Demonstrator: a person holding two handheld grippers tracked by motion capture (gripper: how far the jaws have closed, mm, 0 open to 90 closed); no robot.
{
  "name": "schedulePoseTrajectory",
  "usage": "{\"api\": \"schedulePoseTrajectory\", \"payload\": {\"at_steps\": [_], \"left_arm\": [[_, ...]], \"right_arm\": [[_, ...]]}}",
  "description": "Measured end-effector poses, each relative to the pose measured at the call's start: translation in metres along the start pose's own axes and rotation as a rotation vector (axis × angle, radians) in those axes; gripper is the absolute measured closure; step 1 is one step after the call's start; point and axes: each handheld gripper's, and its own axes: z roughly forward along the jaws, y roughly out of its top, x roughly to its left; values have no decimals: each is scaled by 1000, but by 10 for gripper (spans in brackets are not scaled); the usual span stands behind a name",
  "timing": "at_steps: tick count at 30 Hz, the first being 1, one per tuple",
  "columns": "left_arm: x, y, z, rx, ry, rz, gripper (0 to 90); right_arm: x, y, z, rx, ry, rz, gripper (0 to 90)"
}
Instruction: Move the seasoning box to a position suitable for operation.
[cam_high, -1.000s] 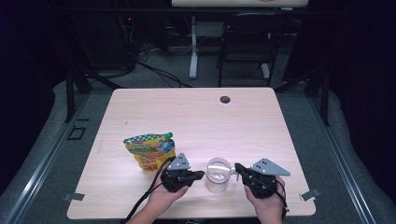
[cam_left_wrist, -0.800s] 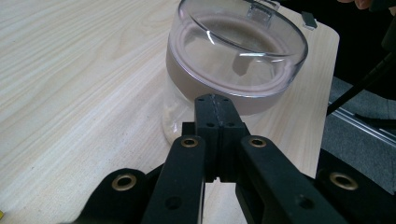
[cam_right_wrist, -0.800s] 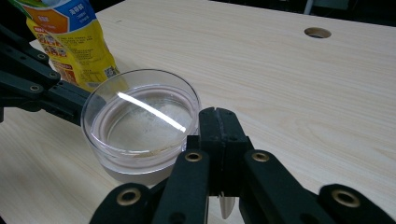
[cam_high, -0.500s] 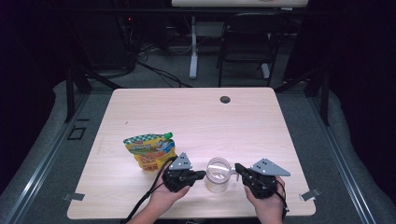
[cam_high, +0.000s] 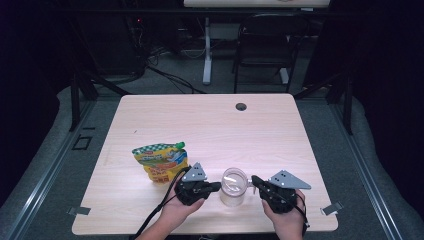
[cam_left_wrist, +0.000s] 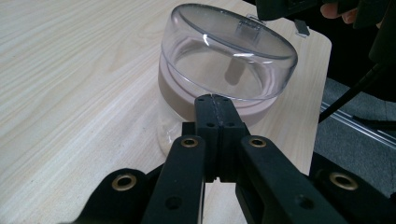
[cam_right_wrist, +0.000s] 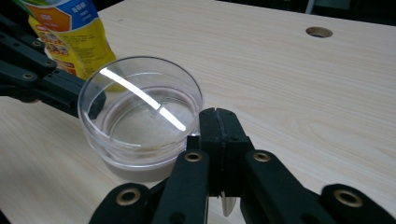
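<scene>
**Two closed grippers flanking a clear jar**

A clear jar (cam_high: 234, 186) with a transparent lid is standing upright near the front edge of the table (cam_high: 210, 125), between the two grippers. In the left gripper view the jar (cam_left_wrist: 219, 79) is showing a pale, frosted band around its middle under the domed lid. No writing is showing on it.

The left gripper (cam_high: 216, 186) is pointing at the jar from the left, its jaws pressed together with nothing between them, the tips sitting just beside the jar's wall. The right gripper (cam_high: 254, 180) is pointing at it from the opposite side, jaws likewise pressed together and empty, tips just beside the jar; whether either tip is touching the glass cannot be told.

A yellow pouch (cam_high: 160, 162) with a green cap is lying just beyond the left gripper. In the right gripper view the pouch (cam_right_wrist: 74, 37) is showing orange and white label panels with printing too blurred to read. A round hole (cam_high: 241, 106) is sitting near the table's far edge.
</scene>
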Motion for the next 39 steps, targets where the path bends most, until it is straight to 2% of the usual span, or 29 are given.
{"api": "schedulePoseTrajectory", "payload": {"at_steps": [1, 3, 5, 8, 11, 14, 19, 21, 25, 28, 34, 39], "left_arm": [[0, 1, 0, -1, 0, 3, 900], [-1, 2, -1, 2, -1, 5, 900], [-1, 4, -2, -4, -1, 7, 900], [-1, 8, -3, -9, -3, 14, 900], [-2, 13, -4, -14, -3, 21, 900], [-2, 17, -5, -21, -7, 25, 900], [-3, 24, -5, -19, -8, 40, 900], [-4, 28, -5, -24, -9, 41, 900], [-6, 32, -6, -32, -11, 48, 900], [-7, 34, -6, -28, -9, 52, 900], [-6, 31, -3, -18, -2, 52, 900], [-4, 27, 0, -8, 3, 40, 900]], "right_arm": [[1, 0, -2, -8, 15, -8, 865], [1, 0, -3, -8, 16, -13, 851], [5, 0, -6, -10, 26, -42, 769], [7, -1, -8, -8, 30, -61, 726], [11, -1, -12, -24, 49, -90, 645], [15, -2, -14, 5, 52, -127, 586], [18, -4, -14, 12, 57, -131, 509], [20, -5, -13, 30, 78, -144, 458], [25, -6, -10, 43, 65, -163, 435], [29, -7, -6, 48, 36, -161, 427], [33, -7, 1, 30, -4, -170, 426], [33, -7, 2, 24, 0, -165, 428]]}}
